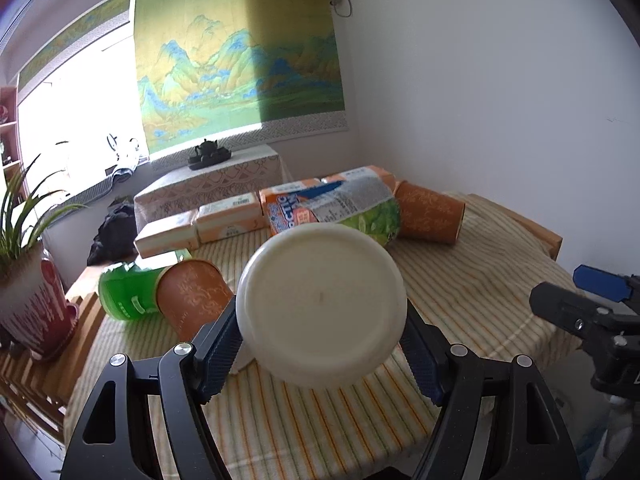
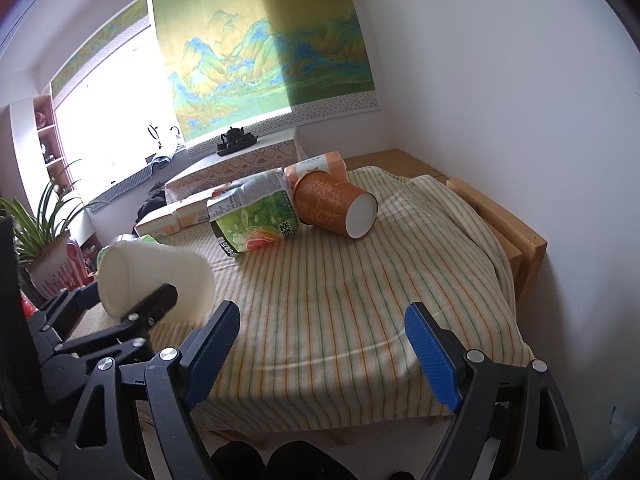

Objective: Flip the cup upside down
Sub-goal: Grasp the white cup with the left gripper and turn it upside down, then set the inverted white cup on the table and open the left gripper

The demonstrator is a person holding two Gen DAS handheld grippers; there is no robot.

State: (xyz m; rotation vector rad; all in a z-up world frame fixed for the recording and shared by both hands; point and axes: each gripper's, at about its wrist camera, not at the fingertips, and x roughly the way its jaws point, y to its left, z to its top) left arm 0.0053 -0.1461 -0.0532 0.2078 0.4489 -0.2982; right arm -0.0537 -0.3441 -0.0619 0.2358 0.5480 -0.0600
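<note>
My left gripper [image 1: 320, 332] is shut on a cream-white cup [image 1: 322, 306] and holds it above the striped cloth, tilted on its side with its flat base toward the camera. In the right wrist view the cup [image 2: 156, 284] hangs at the left, lying sideways in the left gripper [image 2: 160, 300]. My right gripper [image 2: 322, 344] is open and empty over the front of the table; it also shows at the right edge of the left wrist view [image 1: 580, 300].
The table has a striped cloth [image 2: 360, 300]. Two orange paper cups [image 2: 336, 208] [image 1: 192, 300] lie on their sides. A green packet [image 2: 256, 212], a green bottle [image 1: 124, 292] and tissue packs [image 1: 200, 224] lie at the back. A potted plant [image 1: 32, 300] stands left.
</note>
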